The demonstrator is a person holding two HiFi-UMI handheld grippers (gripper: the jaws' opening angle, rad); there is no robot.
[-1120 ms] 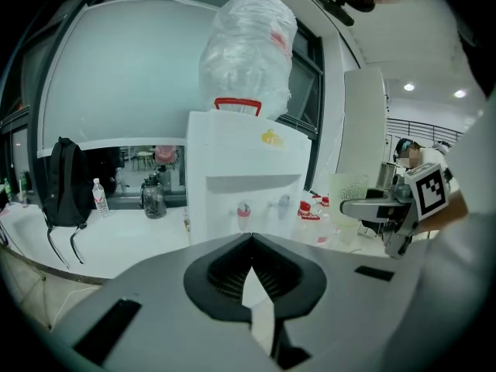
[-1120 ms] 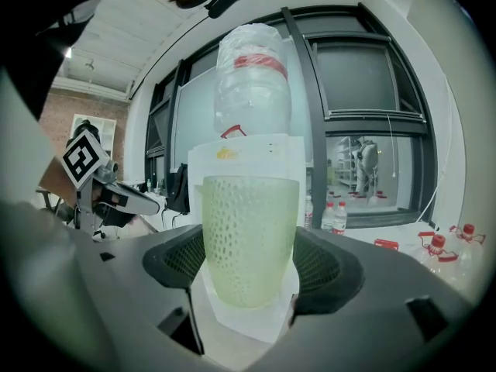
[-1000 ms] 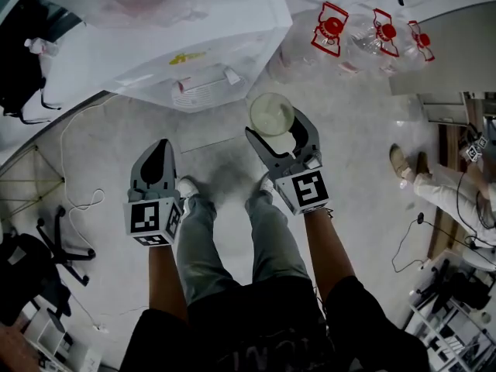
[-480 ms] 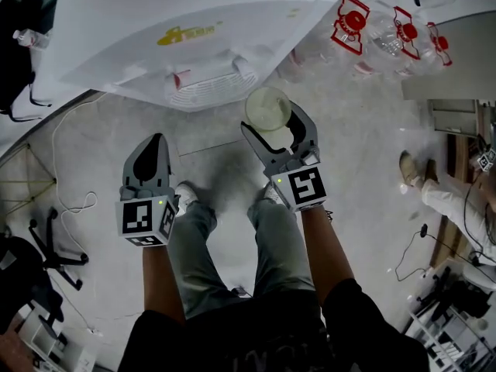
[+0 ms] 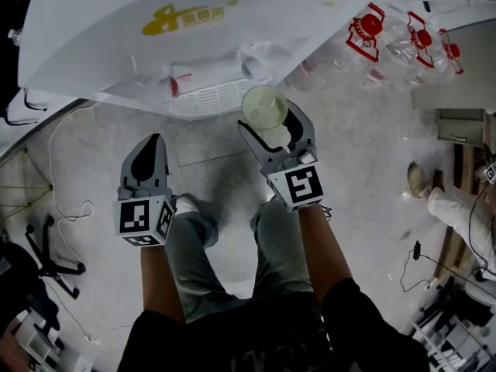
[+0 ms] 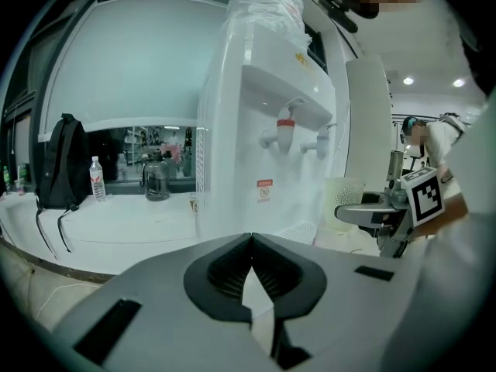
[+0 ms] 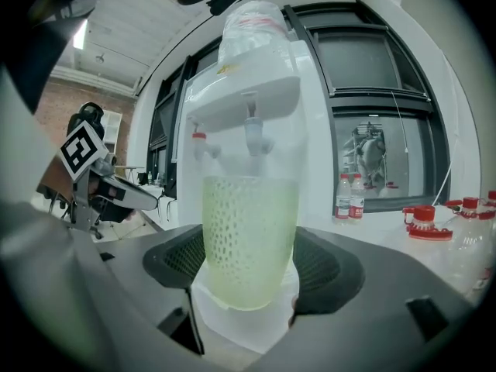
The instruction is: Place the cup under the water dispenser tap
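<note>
My right gripper point(image 5: 271, 122) is shut on a pale green translucent cup point(image 5: 264, 109), held upright; in the right gripper view the cup point(image 7: 249, 239) fills the space between the jaws. The white water dispenser point(image 5: 194, 37) stands just ahead, its drip grille point(image 5: 208, 99) left of the cup. Its taps point(image 7: 254, 136) show above the cup rim, with a red-topped tap point(image 6: 286, 132) in the left gripper view. My left gripper point(image 5: 149, 160) hangs lower left, shut and holding nothing, its jaws point(image 6: 249, 242) meeting at the tip.
Several large water bottles with red caps point(image 5: 403, 41) lie on the floor at the upper right. A white cable point(image 5: 62, 184) trails at the left. A person's legs point(image 5: 442, 200) show at the right edge. My own legs point(image 5: 232, 262) stand below the grippers.
The dispenser has come closer and fills more of the head view. The right gripper with the cup has neared the drip grille. The left gripper has kept its place.
</note>
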